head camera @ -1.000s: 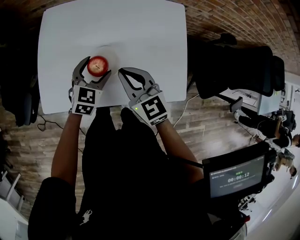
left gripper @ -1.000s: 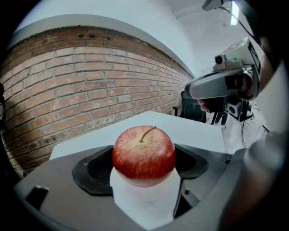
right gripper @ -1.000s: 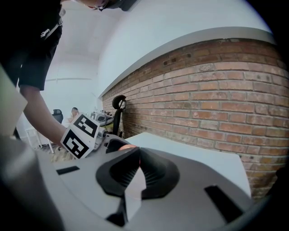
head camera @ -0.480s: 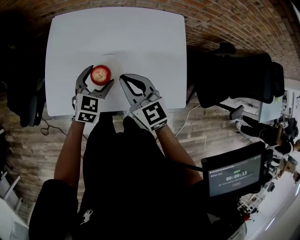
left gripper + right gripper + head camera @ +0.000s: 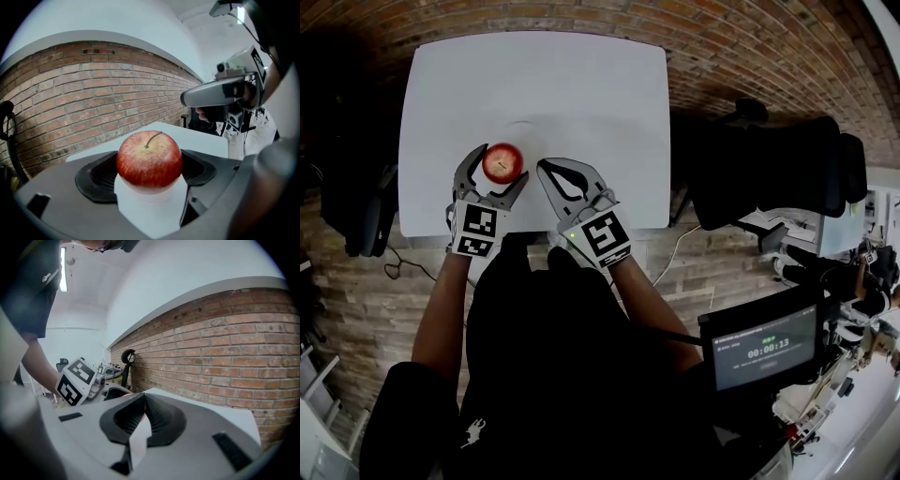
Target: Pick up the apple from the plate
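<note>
A red apple (image 5: 502,161) sits between the jaws of my left gripper (image 5: 500,163), which is shut on it and holds it above the white table (image 5: 581,94). The white plate (image 5: 525,128) shows only faintly, just beyond the apple. In the left gripper view the apple (image 5: 149,159), stem up, fills the gap of the left gripper (image 5: 149,165), with both black pads pressed on its sides. My right gripper (image 5: 547,167) hangs right of the apple, shut and empty. In its own view the right gripper (image 5: 144,398) has its pads meeting at the tips.
A black office chair (image 5: 769,159) stands right of the table and another dark chair (image 5: 356,206) left of it. The table's near edge (image 5: 534,228) lies just under both grippers. A screen with a timer (image 5: 764,349) is at the lower right. Brick floor surrounds the table.
My left gripper has risen with the apple in it, so the apple now hangs nearer me than the plate. The right gripper rose alongside, still shut.
</note>
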The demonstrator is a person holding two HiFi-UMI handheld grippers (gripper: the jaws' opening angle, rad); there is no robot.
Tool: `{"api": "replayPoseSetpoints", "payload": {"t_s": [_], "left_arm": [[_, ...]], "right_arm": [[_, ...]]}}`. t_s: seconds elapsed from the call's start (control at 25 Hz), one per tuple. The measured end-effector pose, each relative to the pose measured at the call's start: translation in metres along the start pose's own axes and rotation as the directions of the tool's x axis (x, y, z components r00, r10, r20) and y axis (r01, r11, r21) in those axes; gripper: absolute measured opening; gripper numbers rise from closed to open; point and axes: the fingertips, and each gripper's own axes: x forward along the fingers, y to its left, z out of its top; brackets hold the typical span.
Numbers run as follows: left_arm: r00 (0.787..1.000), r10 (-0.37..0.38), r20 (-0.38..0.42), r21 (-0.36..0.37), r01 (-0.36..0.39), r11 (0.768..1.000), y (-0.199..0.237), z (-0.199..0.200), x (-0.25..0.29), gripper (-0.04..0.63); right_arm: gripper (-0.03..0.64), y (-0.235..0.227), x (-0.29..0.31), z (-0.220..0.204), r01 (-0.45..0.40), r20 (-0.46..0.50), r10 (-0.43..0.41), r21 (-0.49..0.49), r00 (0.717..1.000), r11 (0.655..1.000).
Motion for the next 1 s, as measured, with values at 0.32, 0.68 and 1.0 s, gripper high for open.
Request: {"api": "replayPoseSetpoints", "payload": {"t_s": [0.32, 0.68, 1.0], "left_arm": [[0.999, 0.028, 0.021, 0.014, -0.028, 1.000, 0.005, 0.015, -0.015, 0.407], [0.998, 0.042, 0.039, 0.003, -0.042, 0.999, 0.003, 0.026, -0.028, 0.407], [0.996, 0.058, 0.062, -0.005, -0.058, 0.998, 0.003, 0.033, -0.045, 0.407]], "right_arm": [[0.005, 0.002, 0.000, 0.011, -0.004, 0.028, 0.004, -0.005, 1.000, 1.000], [0.005, 0.003, -0.005, 0.020, -0.012, 0.052, 0.012, -0.010, 0.999, 1.000], [0.005, 0.003, -0.014, 0.023, -0.011, 0.065, 0.010, 0.006, 0.998, 1.000]]}}
